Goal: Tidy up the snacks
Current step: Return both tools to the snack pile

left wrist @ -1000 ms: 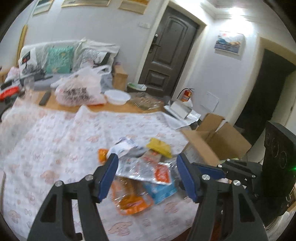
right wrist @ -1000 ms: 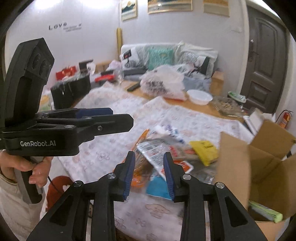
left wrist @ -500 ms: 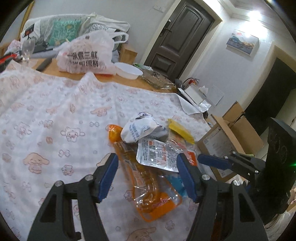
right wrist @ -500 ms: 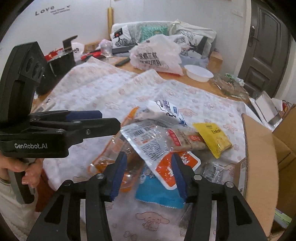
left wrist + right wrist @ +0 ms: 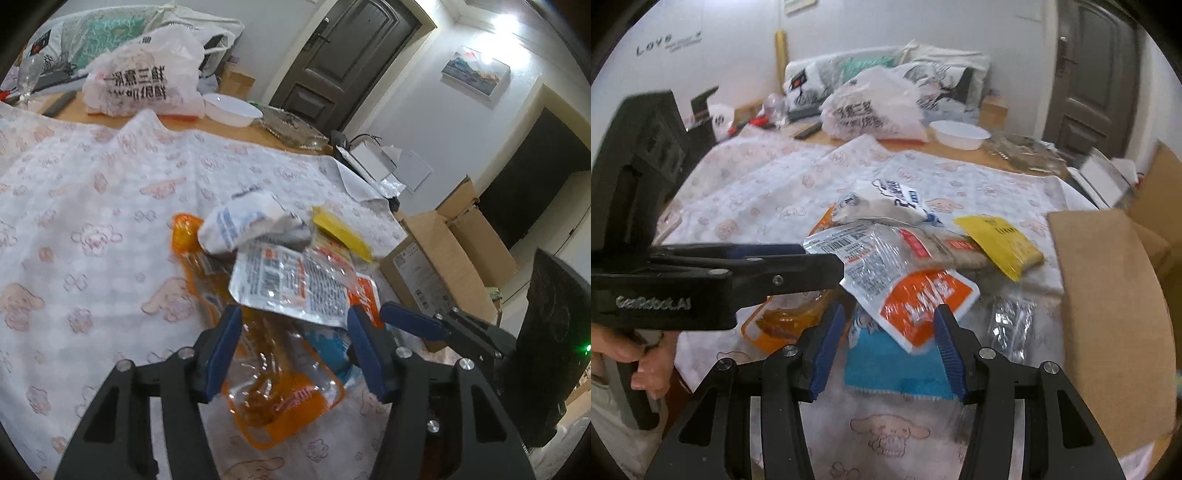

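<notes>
Left gripper (image 5: 293,349): jaws apart, just narrowing, astride the orange clear pouch (image 5: 273,384); nothing clamped.
Snack pile (image 5: 908,266): heaped mid-cloth, pouches overlapping.
Right gripper (image 5: 886,341): jaws apart, just widened, blue packet (image 5: 897,369) between; not gripped.
Cardboard box (image 5: 1115,314): 3 o'clock of pile.
Risk: pinching overlapped wrappers likely drags neighbours off the edge.

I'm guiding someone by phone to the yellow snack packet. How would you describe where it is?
On the table's cartoon-print cloth lies a heap of snack packets, beside an open cardboard box. The yellow packet lies at the heap's box-side edge, resting on a long brownish packet. It is the only plain yellow one; its neighbours are white, orange, blue or clear.
</notes>
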The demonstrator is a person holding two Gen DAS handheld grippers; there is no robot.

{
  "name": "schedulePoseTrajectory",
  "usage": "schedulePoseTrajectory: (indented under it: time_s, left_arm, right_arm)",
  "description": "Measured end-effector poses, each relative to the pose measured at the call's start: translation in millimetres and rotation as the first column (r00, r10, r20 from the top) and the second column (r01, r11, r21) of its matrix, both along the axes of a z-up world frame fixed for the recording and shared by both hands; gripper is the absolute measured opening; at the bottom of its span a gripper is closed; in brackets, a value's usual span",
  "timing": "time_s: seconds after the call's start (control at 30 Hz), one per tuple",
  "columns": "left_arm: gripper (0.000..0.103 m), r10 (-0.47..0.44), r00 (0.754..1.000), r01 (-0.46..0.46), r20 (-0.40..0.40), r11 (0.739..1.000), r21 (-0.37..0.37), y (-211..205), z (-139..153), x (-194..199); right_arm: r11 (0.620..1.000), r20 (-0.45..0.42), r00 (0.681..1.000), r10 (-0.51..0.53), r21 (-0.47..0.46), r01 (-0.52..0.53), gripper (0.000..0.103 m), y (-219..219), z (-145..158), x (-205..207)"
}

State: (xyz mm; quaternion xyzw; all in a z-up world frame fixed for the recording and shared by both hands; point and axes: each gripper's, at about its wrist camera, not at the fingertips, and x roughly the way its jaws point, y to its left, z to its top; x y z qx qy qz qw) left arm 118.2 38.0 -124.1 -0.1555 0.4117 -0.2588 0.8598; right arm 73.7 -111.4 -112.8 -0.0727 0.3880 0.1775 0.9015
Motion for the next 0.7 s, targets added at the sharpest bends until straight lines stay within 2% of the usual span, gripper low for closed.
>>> schedulePoseTrajectory:
  time_s: [0.13,0.27,0.37,0.43,0.47,0.5,0.6,0.7]
  left_arm:
    - [0.056,-0.027,1.000,0.027,-0.009,1.000,0.003,-10.9,-3.0,-0.9]
    - [0.056,-0.016,1.000,0.016,-0.025,1.000,-0.007,-18.4,-7.0,3.0]
    - [0.056,-0.008,0.999,0.007,-0.038,0.999,-0.033,-20.8,-8.5,7.3]
    - [0.048,0.012,0.999,-0.014,-0.040,0.999,-0.041,-22.6,-8.5,10.6]
    - [0.034,0.023,0.999,-0.025,-0.045,0.999,-0.047,-23.4,-9.4,12.9]
    - [0.029,0.028,0.998,-0.031,-0.052,0.998,-0.057,-23.4,-10.2,14.8]
    - [0.019,0.018,0.999,-0.021,-0.038,0.997,-0.080,-23.2,-9.9,15.0]
    - [0.014,0.015,1.000,-0.017,-0.028,0.996,-0.083,-18.4,-6.7,11.1]
  right_arm:
    - [0.999,0.011,0.999,-0.048,0.023,0.048,0.046,-9.8,-3.4,-16.1]
    - [0.996,0.002,0.997,-0.076,0.054,0.076,0.046,-16.2,-10.2,-33.0]
    - [0.989,0.021,0.989,-0.146,0.040,0.145,0.046,-25.3,-13.6,-42.4]
    - [0.978,0.035,0.978,-0.207,0.025,0.206,0.047,-31.9,-16.5,-47.4]
    - [0.973,0.041,0.972,-0.233,0.009,0.232,0.047,-34.7,-19.5,-48.4]
    - [0.968,0.046,0.967,-0.250,-0.008,0.250,0.047,-36.9,-21.7,-48.2]
    - [0.951,0.044,0.951,-0.307,-0.016,0.308,0.047,-47.2,-28.5,-45.1]
    - [0.944,0.022,0.944,-0.329,-0.010,0.329,0.047,-56.1,-34.3,-39.9]
